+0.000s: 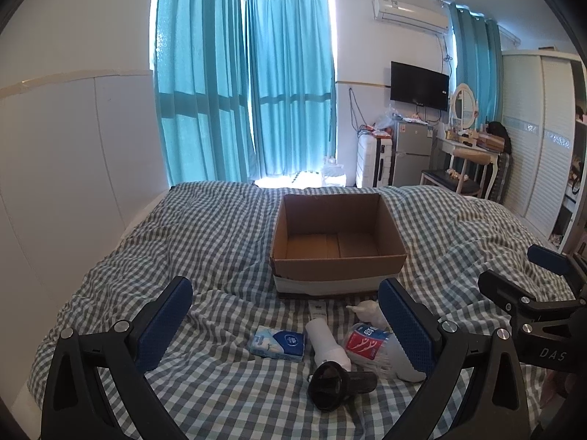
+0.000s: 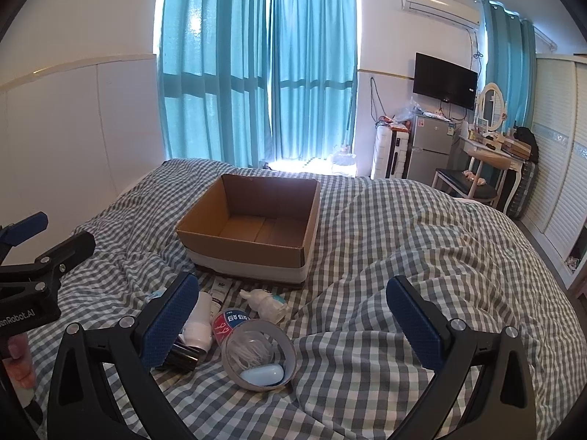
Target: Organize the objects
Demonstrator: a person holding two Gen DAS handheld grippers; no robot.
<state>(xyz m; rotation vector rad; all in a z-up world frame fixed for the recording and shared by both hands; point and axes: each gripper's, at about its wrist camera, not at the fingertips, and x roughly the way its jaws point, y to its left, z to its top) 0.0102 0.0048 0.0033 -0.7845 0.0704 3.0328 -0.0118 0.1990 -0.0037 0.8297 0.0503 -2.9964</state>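
The box point(image 1: 339, 242) sits open on the bed point(image 1: 205, 227), with a tissue pack point(image 1: 279, 343), bottle point(image 1: 323, 341) and floss jar point(image 1: 367, 341) just before it. Both tools, left point(image 1: 286, 324) and right point(image 2: 293, 322), hover spread apart, holding nothing.

The left hand-held gripper point(image 1: 284, 326) is held low and level, its jaws spread wide with the two blue-padded fingers point(image 1: 165, 324) well apart and nothing between them. The right hand-held gripper point(image 2: 293, 324) sits just beside it at much the same height, likewise spread wide and holding nothing. Each one shows at the edge of the other's view. A fingertip of the person's left hand point(image 2: 16, 361) shows at the left handle.
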